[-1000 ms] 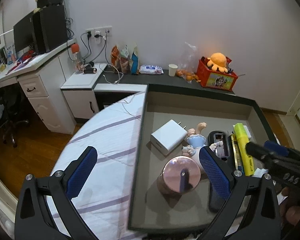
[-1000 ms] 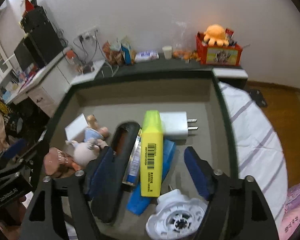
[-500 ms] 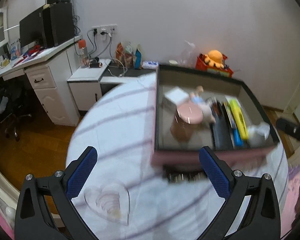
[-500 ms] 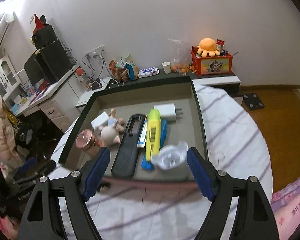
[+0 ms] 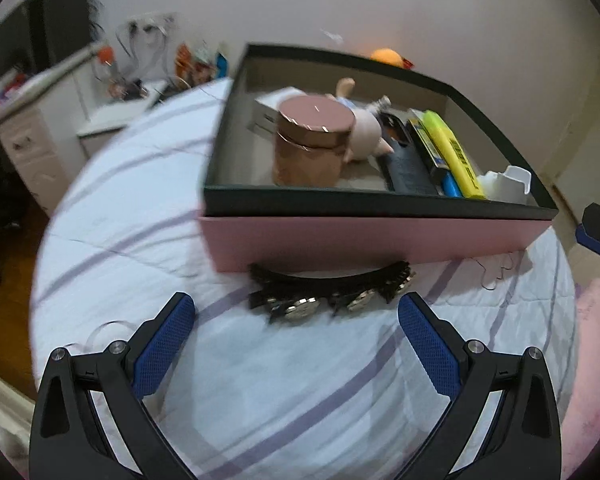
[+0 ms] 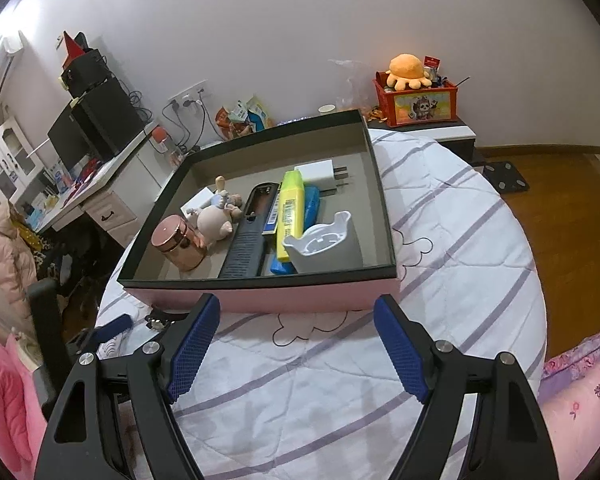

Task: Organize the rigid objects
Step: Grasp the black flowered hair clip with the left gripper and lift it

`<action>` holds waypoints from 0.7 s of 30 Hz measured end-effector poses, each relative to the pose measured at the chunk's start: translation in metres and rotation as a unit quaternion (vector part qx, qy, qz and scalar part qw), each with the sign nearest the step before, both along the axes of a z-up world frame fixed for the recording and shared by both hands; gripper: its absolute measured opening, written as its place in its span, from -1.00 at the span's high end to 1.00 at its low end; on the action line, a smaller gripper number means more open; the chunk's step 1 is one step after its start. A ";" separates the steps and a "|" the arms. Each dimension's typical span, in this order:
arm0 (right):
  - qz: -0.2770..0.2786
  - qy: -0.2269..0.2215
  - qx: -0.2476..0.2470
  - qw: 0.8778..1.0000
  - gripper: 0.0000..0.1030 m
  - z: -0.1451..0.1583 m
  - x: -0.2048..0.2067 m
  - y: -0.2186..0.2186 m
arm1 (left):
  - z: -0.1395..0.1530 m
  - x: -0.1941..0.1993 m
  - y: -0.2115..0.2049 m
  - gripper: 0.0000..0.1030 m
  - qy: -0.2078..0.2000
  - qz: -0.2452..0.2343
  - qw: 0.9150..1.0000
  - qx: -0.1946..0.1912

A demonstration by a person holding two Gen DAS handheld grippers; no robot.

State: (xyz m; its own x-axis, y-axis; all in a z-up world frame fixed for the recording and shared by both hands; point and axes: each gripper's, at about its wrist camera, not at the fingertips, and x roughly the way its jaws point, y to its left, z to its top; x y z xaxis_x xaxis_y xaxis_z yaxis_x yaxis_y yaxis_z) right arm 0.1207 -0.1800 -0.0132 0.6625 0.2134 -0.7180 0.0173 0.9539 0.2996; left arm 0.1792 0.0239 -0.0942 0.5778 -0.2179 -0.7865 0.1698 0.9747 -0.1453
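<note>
Pink-sided and dark-rimmed, the box (image 5: 372, 240) sits on the striped bedspread (image 6: 460, 280), holding a copper jar (image 5: 310, 144), pig figurine (image 6: 216, 220), yellow highlighter (image 6: 290, 208) and white charger (image 6: 320, 172). We hold the left claw (image 5: 296, 344) low and level, spread wide and empty, near two watches (image 5: 328, 292) lying against the box's near wall. Our right claw (image 6: 296, 344) hovers likewise agape, gripping nothing, before the box.

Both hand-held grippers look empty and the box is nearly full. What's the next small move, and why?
Probably lower the open left hand-held gripper onto the wristwatches. They lie on the quilt against the pink box front, apparently the only rigid items still outside it, straight ahead of that gripper.
</note>
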 end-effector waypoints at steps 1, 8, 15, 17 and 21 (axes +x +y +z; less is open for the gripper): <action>-0.001 0.001 0.000 1.000 -0.57 -0.001 0.000 -0.001 | 0.000 0.001 -0.002 -0.99 -0.001 0.000 1.000 0.003; -0.001 0.004 0.001 1.000 -0.57 -0.004 0.002 -0.001 | -0.003 0.009 -0.020 -0.99 0.003 -0.013 0.999 0.035; 0.004 0.005 0.000 1.000 -0.57 -0.003 0.003 0.004 | -0.001 0.010 -0.027 -0.98 0.014 -0.010 0.999 0.035; 0.004 0.005 -0.001 1.000 -0.57 -0.003 0.003 0.004 | -0.001 0.010 -0.030 -0.99 0.018 -0.001 0.999 0.037; 0.001 0.005 -0.001 1.000 -0.57 -0.003 0.002 0.002 | -0.004 0.012 -0.043 -1.00 0.019 0.013 0.998 0.066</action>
